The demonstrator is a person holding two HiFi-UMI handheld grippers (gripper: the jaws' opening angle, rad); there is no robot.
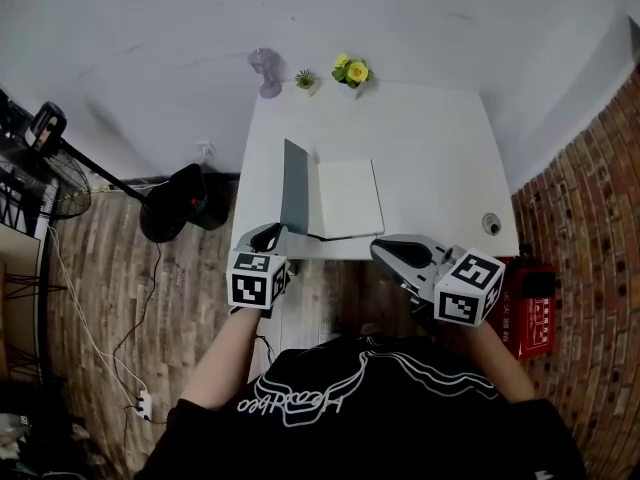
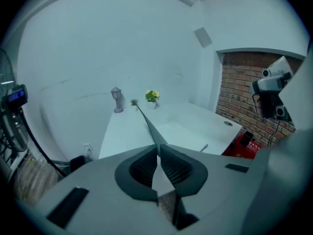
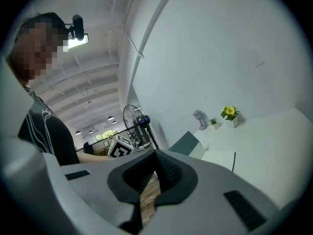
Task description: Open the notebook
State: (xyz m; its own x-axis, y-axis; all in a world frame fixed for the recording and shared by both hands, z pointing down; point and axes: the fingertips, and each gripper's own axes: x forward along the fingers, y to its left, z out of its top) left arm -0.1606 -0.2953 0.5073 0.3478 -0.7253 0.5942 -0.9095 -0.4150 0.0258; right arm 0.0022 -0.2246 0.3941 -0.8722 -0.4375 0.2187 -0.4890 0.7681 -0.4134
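A plain white table (image 1: 430,148) is shown. On it, the notebook (image 1: 345,198) is seen with a grey cover and white pages. Yellow flowers (image 1: 351,70) are seen at the table's far edge; a red box (image 1: 530,308) is seen beside the table.

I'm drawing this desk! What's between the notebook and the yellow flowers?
Nothing. The head view shows only bare white table between the notebook and the potted yellow flowers.

Black T-shirt (image 1: 370,398) with white line print; grey left tool (image 1: 268,234) and right tool (image 1: 384,251), black pads (image 2: 142,168), black-and-white marker cubes (image 1: 258,280).
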